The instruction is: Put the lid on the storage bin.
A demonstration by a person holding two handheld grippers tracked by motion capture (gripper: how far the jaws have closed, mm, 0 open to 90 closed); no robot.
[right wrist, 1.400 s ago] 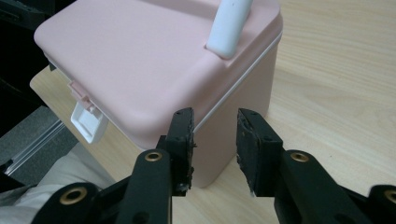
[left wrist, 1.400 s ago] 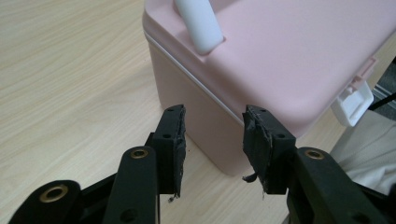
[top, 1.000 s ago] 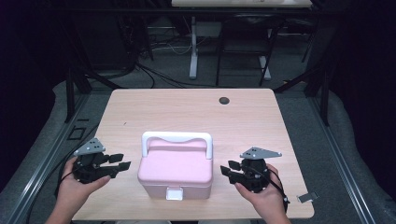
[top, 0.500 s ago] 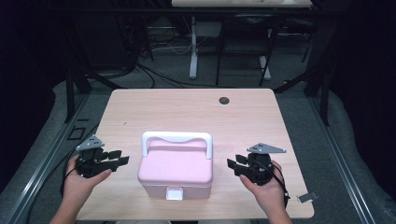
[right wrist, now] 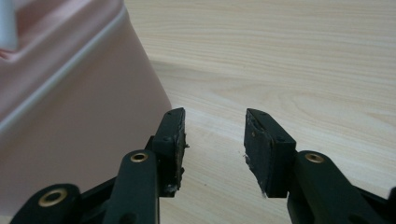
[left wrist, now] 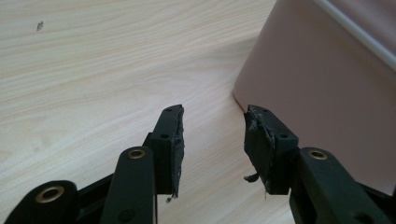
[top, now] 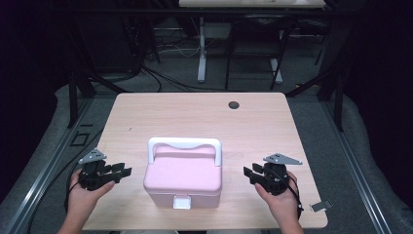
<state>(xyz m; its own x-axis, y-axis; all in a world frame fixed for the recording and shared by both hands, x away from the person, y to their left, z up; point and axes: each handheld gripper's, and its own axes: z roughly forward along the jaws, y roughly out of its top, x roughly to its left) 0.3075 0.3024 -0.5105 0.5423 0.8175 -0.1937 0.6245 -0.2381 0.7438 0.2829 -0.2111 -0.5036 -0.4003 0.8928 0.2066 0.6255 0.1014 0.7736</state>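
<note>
Because the pink box (top: 182, 178) sits near the front edge of the table (top: 195, 112), right between the two hands, the job at hand looks like getting hold of it from both sides. The left gripper (top: 122, 171) waits just beside the box's left wall, and its jaws have just been closing a little, but they are apart and nothing is between them. The right gripper (top: 249, 174) waits near the right wall with its jaws apart and empty too. To do this well, both hands should come in slowly and at the same height, so the box does not slide or tip. The jaws look too narrow for the whole box, so the white handle (top: 185, 145) on top or the small white latch (top: 181, 202) at the front seems a better place to grab. The box shows no name, sticker or writing that can be read, and neither does the table.
</note>
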